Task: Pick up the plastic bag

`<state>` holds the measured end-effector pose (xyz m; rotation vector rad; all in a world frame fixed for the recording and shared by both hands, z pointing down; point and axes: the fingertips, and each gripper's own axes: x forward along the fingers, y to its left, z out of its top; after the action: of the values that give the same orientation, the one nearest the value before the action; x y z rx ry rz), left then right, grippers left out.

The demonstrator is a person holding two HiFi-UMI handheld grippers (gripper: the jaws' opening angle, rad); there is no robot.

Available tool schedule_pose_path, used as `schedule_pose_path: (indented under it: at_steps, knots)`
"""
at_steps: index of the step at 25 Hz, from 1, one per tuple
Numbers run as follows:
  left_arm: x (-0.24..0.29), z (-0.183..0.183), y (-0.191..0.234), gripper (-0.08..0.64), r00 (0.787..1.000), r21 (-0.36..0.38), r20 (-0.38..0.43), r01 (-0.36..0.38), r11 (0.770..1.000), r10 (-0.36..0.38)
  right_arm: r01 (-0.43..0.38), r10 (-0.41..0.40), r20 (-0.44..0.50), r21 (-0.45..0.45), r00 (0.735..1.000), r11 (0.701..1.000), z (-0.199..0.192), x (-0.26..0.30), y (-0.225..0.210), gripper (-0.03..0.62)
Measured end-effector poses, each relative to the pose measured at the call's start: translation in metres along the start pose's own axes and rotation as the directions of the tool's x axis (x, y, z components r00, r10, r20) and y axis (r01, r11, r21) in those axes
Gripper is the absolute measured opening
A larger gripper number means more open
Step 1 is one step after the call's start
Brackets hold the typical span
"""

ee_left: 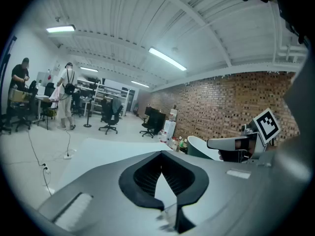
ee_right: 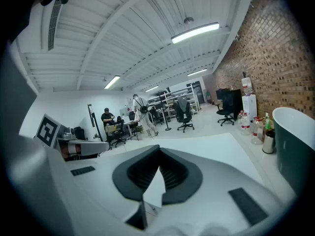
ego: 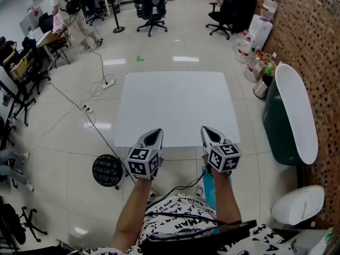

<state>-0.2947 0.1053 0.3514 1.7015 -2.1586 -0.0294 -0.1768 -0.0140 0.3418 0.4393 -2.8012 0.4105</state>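
Plastic bag was not to be found in any of the three views, so where it lay could not be told. The white table [ego: 175, 105] stood in front of the person with nothing on its top that could be made out as a bag, and the tiled floor around it showed only a cable [ego: 79, 104] running off to the left and a round black object [ego: 108, 170] near the table's left near corner. A dark green tub with a white rim [ego: 289, 121] stood along the brick wall at the right, and office chairs [ego: 151, 9] and people at desks were at the far end of the room.

The left gripper [ego: 153, 137] hung over the near edge of the table, towards the left, and in its own view its jaws were pressed together at the tips with nothing between them. The right gripper [ego: 208, 133] hung beside it, well apart, over the same near edge, and its jaws were likewise pressed together and empty. Both pointed out across the table toward the far side.

As a judgement, the task had not begun: no bag was reached for, touched or lifted. Everything was left: finding the bag, opening a gripper, closing on the plastic and raising it.
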Motion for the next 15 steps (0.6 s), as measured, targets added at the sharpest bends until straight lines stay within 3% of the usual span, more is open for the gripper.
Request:
schedule_pose_path:
  at_steps: [4,9,15]
  knots:
    - [0.011,-0.004,-0.007,-0.014,1.0,0.002,-0.015,0.016,1.0,-0.016,-0.034,0.033,0.026,0.013,0.999,0.999,0.002,0.002,-0.002,0.023]
    - [0.032,-0.022,-0.033,-0.014,0.995,0.006,-0.069,0.078,0.997,-0.078,0.002,-0.003,0.02,0.046,1.0,0.999,-0.012,-0.008,-0.024,0.023]
    - [0.057,-0.061,-0.087,-0.014,0.964,0.028,-0.183,0.203,0.979,-0.195,0.06,-0.062,0.017,0.112,0.998,0.992,-0.045,-0.031,-0.052,0.037]
